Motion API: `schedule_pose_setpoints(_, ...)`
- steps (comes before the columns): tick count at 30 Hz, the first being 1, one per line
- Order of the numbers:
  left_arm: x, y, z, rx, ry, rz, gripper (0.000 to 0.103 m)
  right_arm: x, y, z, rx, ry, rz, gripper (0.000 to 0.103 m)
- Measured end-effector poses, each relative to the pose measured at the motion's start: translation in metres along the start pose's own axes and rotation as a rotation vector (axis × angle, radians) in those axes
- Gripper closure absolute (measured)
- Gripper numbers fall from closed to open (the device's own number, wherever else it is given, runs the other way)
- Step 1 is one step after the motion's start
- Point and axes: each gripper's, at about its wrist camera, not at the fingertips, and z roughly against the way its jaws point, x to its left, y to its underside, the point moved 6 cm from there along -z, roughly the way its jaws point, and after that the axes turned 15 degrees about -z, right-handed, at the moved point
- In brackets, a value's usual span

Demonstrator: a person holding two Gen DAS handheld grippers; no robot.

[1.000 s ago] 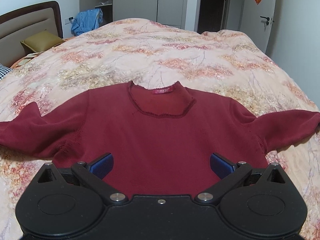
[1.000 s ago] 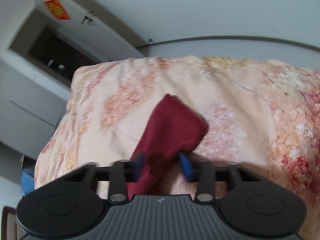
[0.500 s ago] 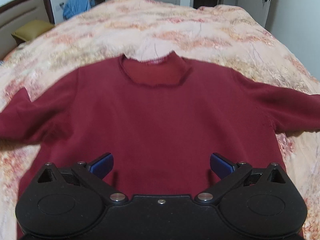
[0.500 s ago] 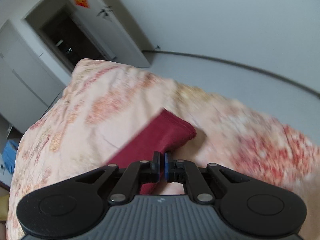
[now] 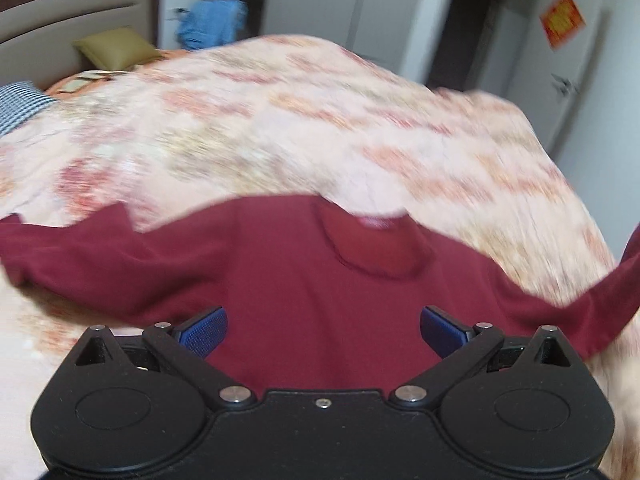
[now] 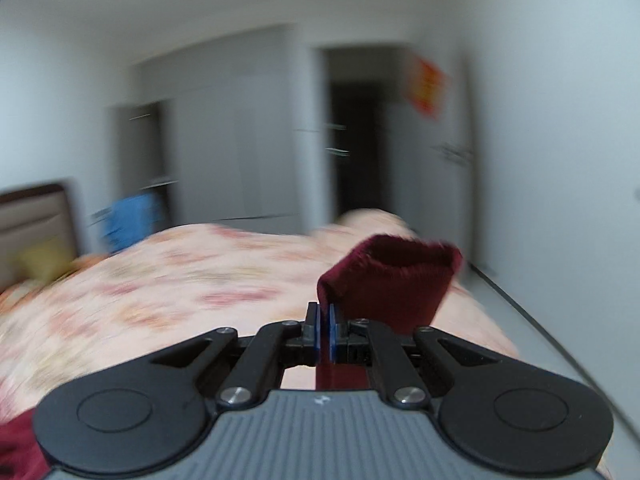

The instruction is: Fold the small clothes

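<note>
A dark red sweater (image 5: pixel 312 292) lies front-up on the floral bedspread (image 5: pixel 280 128), collar away from me, its left sleeve (image 5: pixel 68 256) spread flat. Over the lower body of the sweater hovers my left gripper (image 5: pixel 323 330), open, nothing between its blue pads. The right sleeve (image 5: pixel 592 304) rises off the bed toward the right edge of the left wrist view. My right gripper (image 6: pixel 325 334) is shut on that sleeve, and the open cuff (image 6: pixel 394 280) sticks up beyond the pads, high above the bed. Both views are motion-blurred.
A headboard (image 5: pixel 60 20) with an olive pillow (image 5: pixel 116 46) and a checked pillow (image 5: pixel 20 104) stands at the left. Blue clothing (image 5: pixel 208 26) hangs by the wardrobe. A doorway (image 6: pixel 356 148) and a door with a red sign (image 5: pixel 562 20) lie behind the bed; floor borders its right side.
My right gripper shut on the right sleeve's cuff, then lifted it off the bed and rolled level. The left gripper dipped toward the sweater, then pulled back up, still open.
</note>
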Motion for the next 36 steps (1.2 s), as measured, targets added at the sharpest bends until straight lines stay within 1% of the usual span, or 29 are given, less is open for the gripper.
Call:
schedule_pose_setpoints(1,0.012,-0.002,0.005,-0.010,-0.018,0.022,0.001,0.031,0.004,-0.004,0.013,-0.054,0.053,0.098)
schedule_pose_setpoints(3,0.036,-0.003,0.015,-0.028,-0.054,0.063,0.001,0.090,0.023,-0.010,0.053,-0.149,0.155,0.098)
schedule_pose_setpoints(5,0.064,-0.003,0.024,-0.041,-0.089,0.102,0.001,0.142,0.054,-0.012,0.103,-0.237,0.252,0.098)
schedule_pose_setpoints(7,0.088,0.001,0.030,-0.047,-0.126,0.132,0.001,0.184,0.092,-0.013,0.163,-0.307,0.341,0.098)
schedule_pose_setpoints(10,0.119,0.010,0.034,-0.044,-0.173,0.166,0.001,0.232,0.156,-0.004,0.249,-0.377,0.490,0.098)
schedule_pose_setpoints(12,0.132,0.017,0.034,-0.046,-0.181,0.183,0.001,0.248,0.199,0.006,0.307,-0.399,0.576,0.098)
schedule_pose_setpoints(14,0.138,0.024,0.032,-0.049,-0.173,0.192,0.001,0.259,0.238,0.018,0.367,-0.415,0.645,0.098)
schedule_pose_setpoints(15,0.138,0.026,0.029,-0.052,-0.164,0.191,0.001,0.259,0.255,0.023,0.390,-0.420,0.676,0.098)
schedule_pose_setpoints(17,0.134,0.032,0.022,-0.058,-0.144,0.183,0.001,0.257,0.281,0.035,0.407,-0.418,0.734,0.098)
schedule_pose_setpoints(18,0.130,0.034,0.018,-0.062,-0.131,0.178,0.001,0.257,0.290,0.049,0.414,-0.416,0.751,0.098)
schedule_pose_setpoints(20,0.116,0.037,0.005,-0.060,-0.099,0.167,0.001,0.249,0.299,0.062,0.438,-0.425,0.747,0.095)
schedule_pose_setpoints(22,0.100,0.037,-0.007,-0.054,-0.045,0.153,0.001,0.238,0.298,0.073,0.456,-0.451,0.715,0.082)
schedule_pose_setpoints(23,0.091,0.036,-0.013,-0.052,-0.015,0.146,0.001,0.232,0.294,0.078,0.457,-0.452,0.690,0.064)
schedule_pose_setpoints(24,0.083,0.036,-0.018,-0.050,0.015,0.139,0.001,0.223,0.288,0.082,0.449,-0.450,0.665,0.049)
schedule_pose_setpoints(26,0.067,0.038,-0.025,-0.041,0.062,0.127,0.001,0.204,0.272,0.085,0.426,-0.433,0.617,0.042)
schedule_pose_setpoints(28,0.054,0.042,-0.035,-0.018,0.085,0.117,0.001,0.178,0.253,0.086,0.397,-0.397,0.554,0.032)
schedule_pose_setpoints(30,0.044,0.049,-0.041,0.018,0.106,0.116,0.003,0.148,0.231,0.084,0.367,-0.357,0.469,0.020)
schedule_pose_setpoints(32,0.037,0.057,-0.046,0.054,0.133,0.136,0.013,0.116,0.212,0.076,0.343,-0.282,0.389,0.011)
schedule_pose_setpoints(33,0.035,0.060,-0.049,0.064,0.153,0.154,0.017,0.100,0.203,0.069,0.337,-0.241,0.347,0.011)
schedule_pose_setpoints(34,0.034,0.062,-0.052,0.064,0.174,0.173,0.029,0.084,0.194,0.060,0.336,-0.202,0.294,0.011)
schedule_pose_setpoints(35,0.033,0.062,-0.054,0.062,0.191,0.187,0.050,0.067,0.187,0.050,0.341,-0.170,0.238,0.011)
schedule_pose_setpoints(36,0.031,0.062,-0.056,0.061,0.208,0.194,0.065,0.051,0.182,0.039,0.347,-0.146,0.189,0.013)
